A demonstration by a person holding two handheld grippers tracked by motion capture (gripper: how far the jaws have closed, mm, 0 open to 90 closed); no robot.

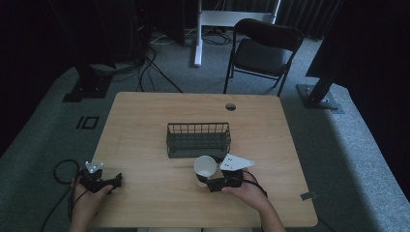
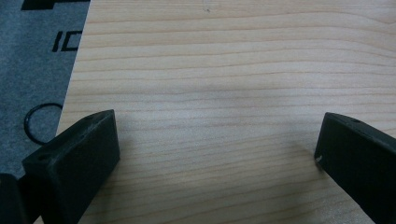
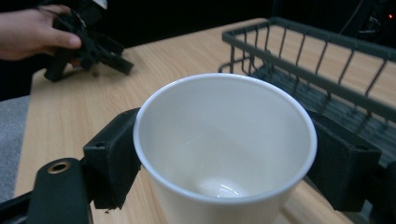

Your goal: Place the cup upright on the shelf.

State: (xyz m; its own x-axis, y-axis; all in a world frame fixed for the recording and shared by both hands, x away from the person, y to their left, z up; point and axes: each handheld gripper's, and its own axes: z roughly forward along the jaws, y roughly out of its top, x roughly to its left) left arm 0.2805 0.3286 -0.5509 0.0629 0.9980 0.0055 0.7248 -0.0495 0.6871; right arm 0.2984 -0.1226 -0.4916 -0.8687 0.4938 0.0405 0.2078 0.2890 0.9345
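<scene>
In the high view, the right gripper holds the white cup at lower centre, just below the wire basket. The left gripper view shows the left gripper spread wide over bare table. In the right gripper view, the jaws pinch the cup's sides at centre.

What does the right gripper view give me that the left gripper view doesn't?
Right gripper view: the white cup upright between the right gripper's jaws, which press its sides, the wire basket beyond it, and the left gripper in a hand farther off. Left gripper view: its jaws wide apart with nothing between, and grey floor past the table edge. Both: the wooden table.
</scene>
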